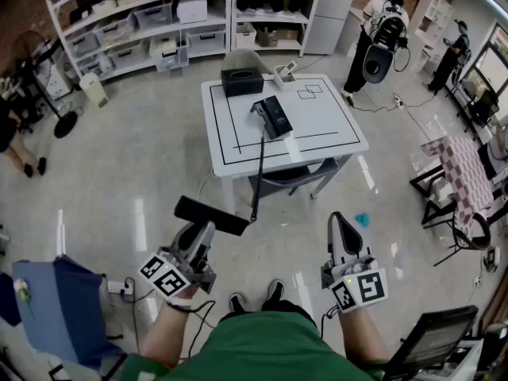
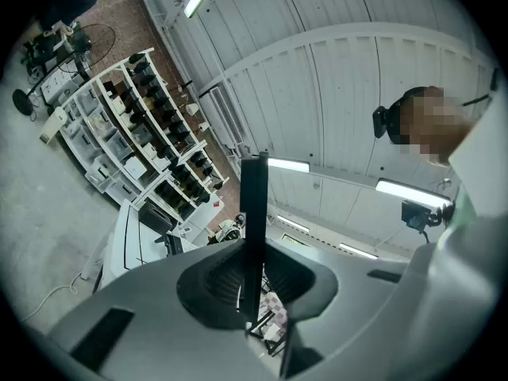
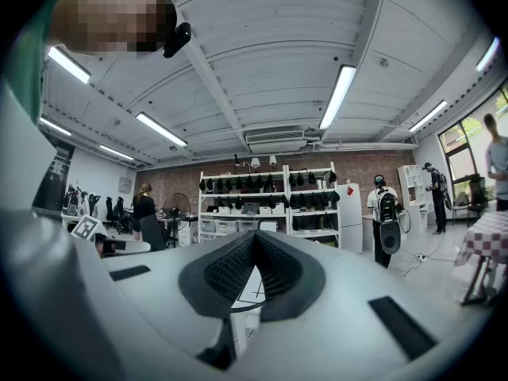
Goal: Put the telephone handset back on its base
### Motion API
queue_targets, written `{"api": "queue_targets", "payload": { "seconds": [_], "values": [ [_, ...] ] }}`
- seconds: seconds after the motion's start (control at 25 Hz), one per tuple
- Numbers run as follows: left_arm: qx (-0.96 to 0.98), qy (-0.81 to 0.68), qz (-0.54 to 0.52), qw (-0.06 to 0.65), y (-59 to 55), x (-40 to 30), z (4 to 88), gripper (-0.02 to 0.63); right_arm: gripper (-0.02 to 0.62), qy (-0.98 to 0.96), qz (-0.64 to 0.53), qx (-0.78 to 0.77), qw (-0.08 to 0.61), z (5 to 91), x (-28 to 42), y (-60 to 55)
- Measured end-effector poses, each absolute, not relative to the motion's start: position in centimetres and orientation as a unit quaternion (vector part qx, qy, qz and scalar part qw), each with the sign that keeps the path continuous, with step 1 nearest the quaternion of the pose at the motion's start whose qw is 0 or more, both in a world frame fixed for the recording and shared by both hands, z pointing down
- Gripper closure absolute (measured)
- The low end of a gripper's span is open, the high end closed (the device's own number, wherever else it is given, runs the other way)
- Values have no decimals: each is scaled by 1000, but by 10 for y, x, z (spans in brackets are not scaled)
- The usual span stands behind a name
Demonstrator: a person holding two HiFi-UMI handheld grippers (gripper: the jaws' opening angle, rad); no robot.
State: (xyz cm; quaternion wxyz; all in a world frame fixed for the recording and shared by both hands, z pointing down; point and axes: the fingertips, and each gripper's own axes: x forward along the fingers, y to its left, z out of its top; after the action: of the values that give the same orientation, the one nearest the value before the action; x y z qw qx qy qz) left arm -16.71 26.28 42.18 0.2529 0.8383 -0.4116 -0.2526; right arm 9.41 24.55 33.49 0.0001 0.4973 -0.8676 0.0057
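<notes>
The black handset (image 1: 210, 215) is clamped crosswise in my left gripper (image 1: 208, 227), low over the floor and well short of the table. In the left gripper view the handset (image 2: 252, 228) stands as a dark bar between the shut jaws of the left gripper (image 2: 250, 292). Its black cord (image 1: 259, 173) runs up to the black telephone base (image 1: 274, 117) on the white table (image 1: 333, 121). My right gripper (image 1: 339, 221) hovers to the right, shut and holding nothing; in its own view the right gripper (image 3: 252, 240) shows its jaws meeting.
A black box (image 1: 241, 81) and a small white tray (image 1: 284, 74) sit at the table's far edge. A chair (image 1: 294, 177) is tucked under the near side. Shelves (image 1: 159, 22) line the back wall. Two people (image 1: 381, 34) stand far right. A blue chair (image 1: 59, 308) is at my left.
</notes>
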Motion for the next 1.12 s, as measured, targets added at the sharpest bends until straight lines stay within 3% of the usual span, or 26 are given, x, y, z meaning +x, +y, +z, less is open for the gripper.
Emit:
{"api": "queue_targets", "payload": {
  "seconds": [0.44,1.12],
  "values": [
    [832,-427,-253,247,294,-146,418,525,575,-875,17,484,-13,339,115,269],
    [822,-470,-241,215,254,-64,391,525,575,-898,31,437,-45,336,198,211]
  ]
}}
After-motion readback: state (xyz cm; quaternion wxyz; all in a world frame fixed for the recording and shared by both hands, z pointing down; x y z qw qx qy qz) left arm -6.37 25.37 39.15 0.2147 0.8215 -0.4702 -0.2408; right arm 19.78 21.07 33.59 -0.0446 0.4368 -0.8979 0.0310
